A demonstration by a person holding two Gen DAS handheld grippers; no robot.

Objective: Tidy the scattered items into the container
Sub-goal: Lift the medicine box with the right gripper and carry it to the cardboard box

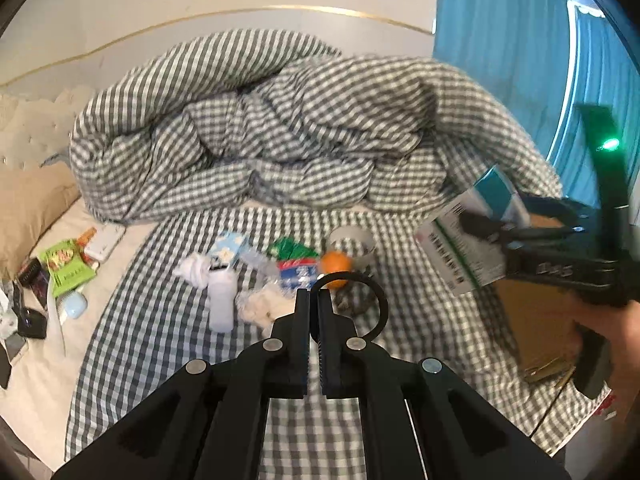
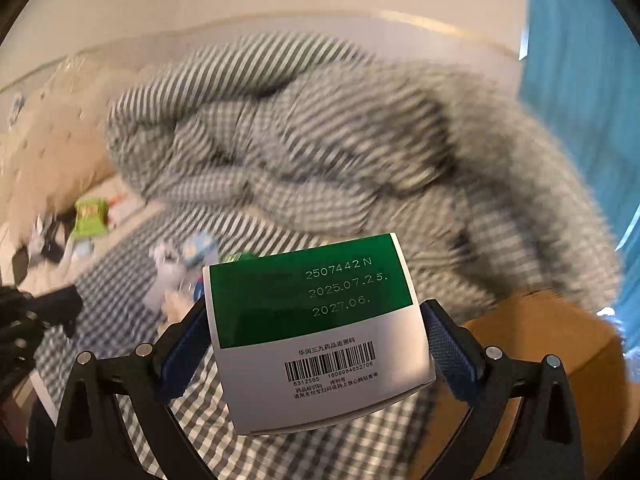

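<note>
Checked bedding covers the bed (image 1: 168, 360) under both my tools. My right tool (image 2: 316, 336) is clamped on a green-and-white medicine box (image 2: 320, 332), held in the air with the cardboard container (image 2: 532, 360) just beyond and to its right. My left tool (image 1: 314, 300) is clenched empty; ahead of it lie a black ring (image 1: 378, 294), an orange (image 1: 336, 264), a white bottle (image 1: 221, 300) and crumpled tissues (image 1: 260, 306).

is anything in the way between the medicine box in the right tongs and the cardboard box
Nothing visible. The right tongs hold the medicine box in the air, and the cardboard box sits just to its right on the checked sheet, with an open gap between them.
</note>
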